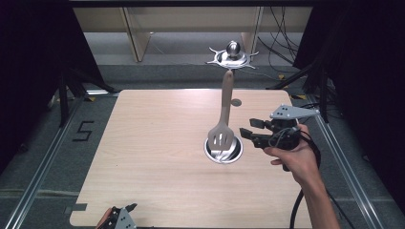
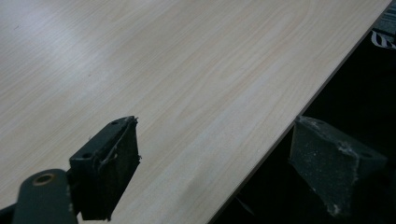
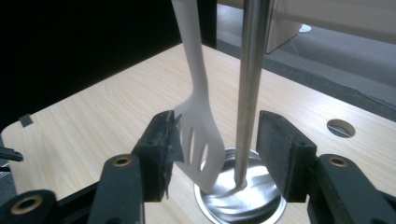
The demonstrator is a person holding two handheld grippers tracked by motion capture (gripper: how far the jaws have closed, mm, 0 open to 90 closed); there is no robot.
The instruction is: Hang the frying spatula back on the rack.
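Note:
A steel utensil stand has a round base [image 1: 231,153] on the table, a thin upright rod [image 3: 247,93] and a crown of hooks [image 1: 232,55] on top. A pale slotted spatula [image 1: 222,129] hangs along the rod, its handle end up at the hooks and its blade just above the base. My right gripper [image 1: 249,129] is open, held level just right of the base. In the right gripper view the spatula blade [image 3: 201,144] and rod stand just beyond the open gripper [image 3: 215,154]. My left gripper [image 1: 123,213] is open over the table's front edge, with nothing in the gripper [image 2: 224,168].
The light wooden table [image 1: 157,143] has a small round hole [image 1: 236,101] behind the stand. Dark curtains stand at both sides, and cables lie on the floor at the back right. Beyond the table's front edge [image 2: 280,135] it is dark.

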